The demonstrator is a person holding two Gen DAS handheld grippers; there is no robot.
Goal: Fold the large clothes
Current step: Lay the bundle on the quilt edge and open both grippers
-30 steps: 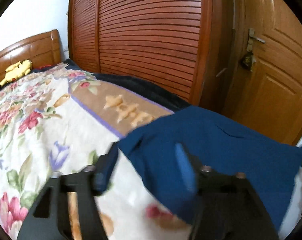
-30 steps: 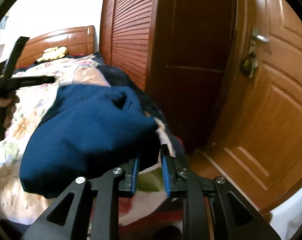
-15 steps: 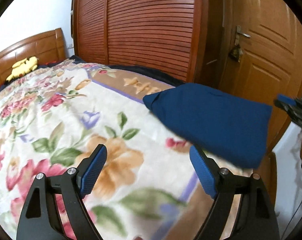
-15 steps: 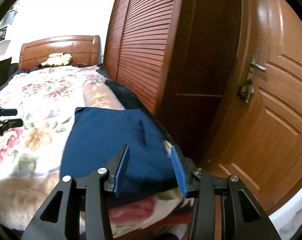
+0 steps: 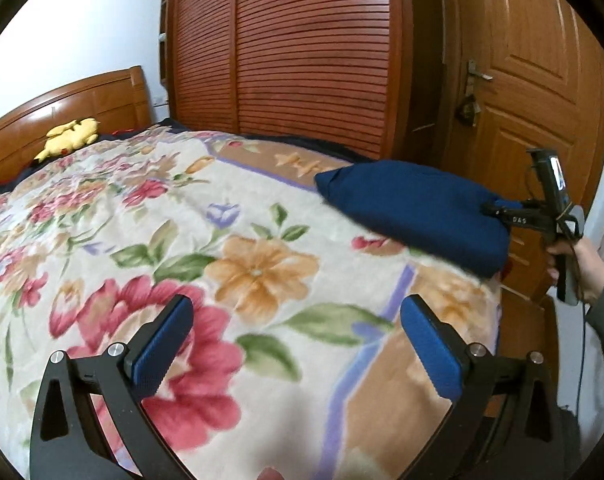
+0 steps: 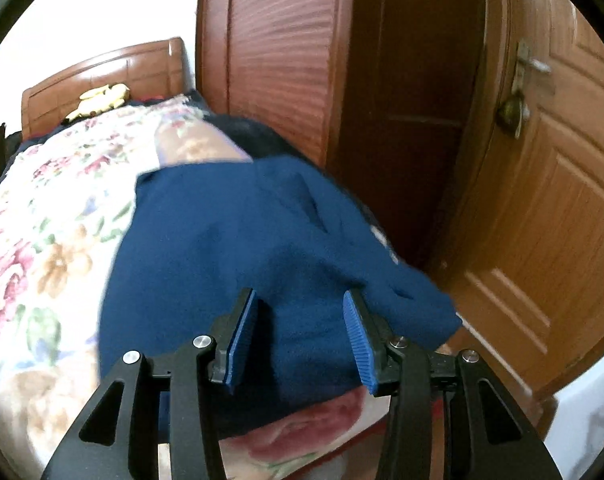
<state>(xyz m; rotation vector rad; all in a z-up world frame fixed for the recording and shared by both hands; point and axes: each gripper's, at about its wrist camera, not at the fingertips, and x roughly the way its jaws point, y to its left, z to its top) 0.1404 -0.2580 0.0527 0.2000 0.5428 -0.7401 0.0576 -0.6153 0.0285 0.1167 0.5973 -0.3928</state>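
Fleece-like navy garment (image 6: 262, 248), folded into a thick soft-edged pad, lying at the foot corner of the bed on the plush floral blanket (image 5: 182, 240), whose pile carries red, orange and violet blooms with green leaves; my right gripper (image 6: 300, 330) parted, its ribbed blue pads (image 6: 241, 338) standing either side of the garment's near edge, though whether they touch the cloth I cannot tell; white lettering on the garment's right side blurred beyond reading; my left gripper (image 5: 298, 344) spread wide above the blanket, well apart from the garment, holding nothing; in the left view my right gripper's black frame (image 5: 534, 220) bears the letters "DAS"; slatted reddish wardrobe (image 5: 302, 48) and panelled wooden door (image 5: 534, 92) with metal handle behind; yellow plush toy (image 5: 68, 138) by the glossy headboard (image 5: 62, 108).
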